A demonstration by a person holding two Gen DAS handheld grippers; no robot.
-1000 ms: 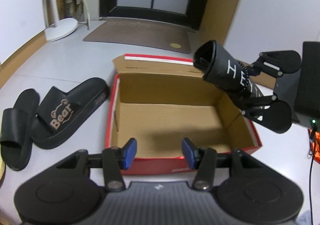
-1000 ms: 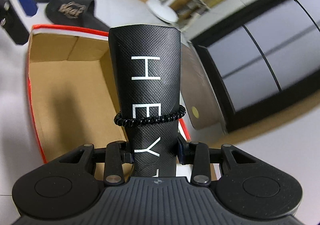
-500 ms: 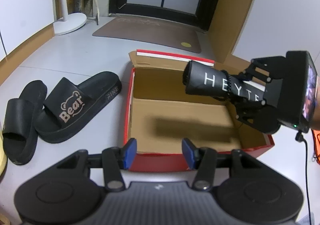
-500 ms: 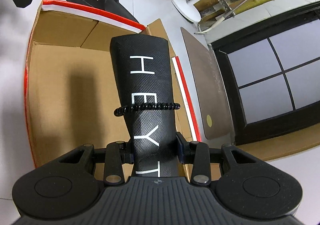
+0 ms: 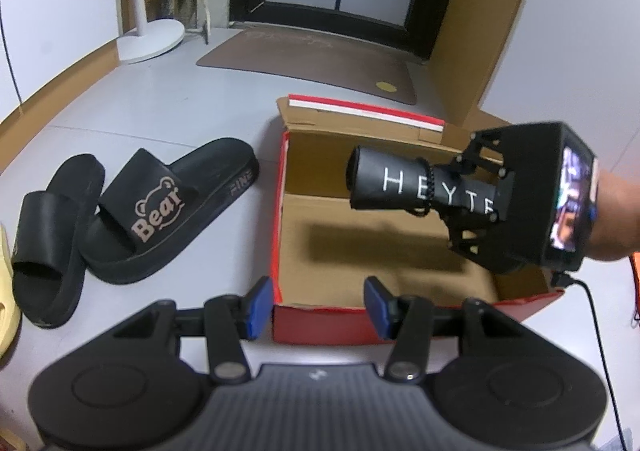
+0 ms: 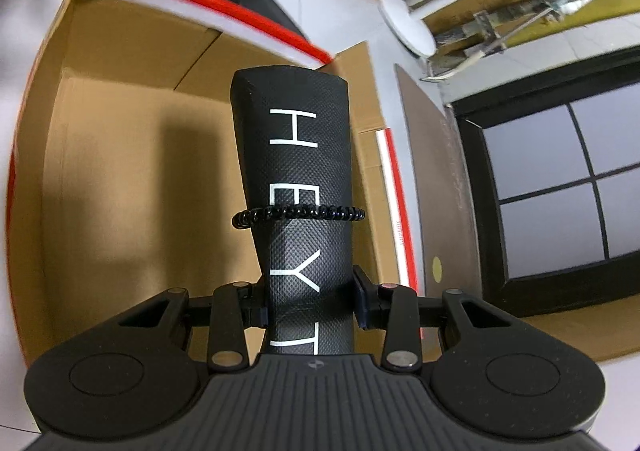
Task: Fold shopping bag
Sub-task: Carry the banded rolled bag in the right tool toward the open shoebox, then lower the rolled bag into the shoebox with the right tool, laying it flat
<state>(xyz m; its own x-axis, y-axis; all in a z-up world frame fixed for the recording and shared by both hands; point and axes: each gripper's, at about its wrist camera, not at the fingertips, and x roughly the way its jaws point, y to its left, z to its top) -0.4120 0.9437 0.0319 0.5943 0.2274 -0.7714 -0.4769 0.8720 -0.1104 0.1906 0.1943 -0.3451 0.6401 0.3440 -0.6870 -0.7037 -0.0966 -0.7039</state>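
Note:
The shopping bag [image 6: 298, 175] is rolled into a black tube with white letters, bound by a black coiled hair tie [image 6: 298, 213]. My right gripper [image 6: 310, 305] is shut on its near end. In the left wrist view the rolled bag [image 5: 400, 185] lies level above the open red shoe box [image 5: 320, 321], held there by the right gripper [image 5: 490, 197], and casts a shadow on the box floor. My left gripper [image 5: 318, 305] is open and holds nothing, just in front of the box's near wall.
A pair of black slippers [image 5: 156, 211] lies on the grey floor left of the box. The box lid [image 5: 364, 111] stands at its far side. A brown doormat [image 5: 316, 65], a white stand base [image 5: 152, 41] and a dark door are beyond. A person's wrist [image 5: 612, 219] shows at the right.
The right gripper has carried the rolled bag down and leftward over the box and rolled it to lie level. The left gripper has hardly moved.

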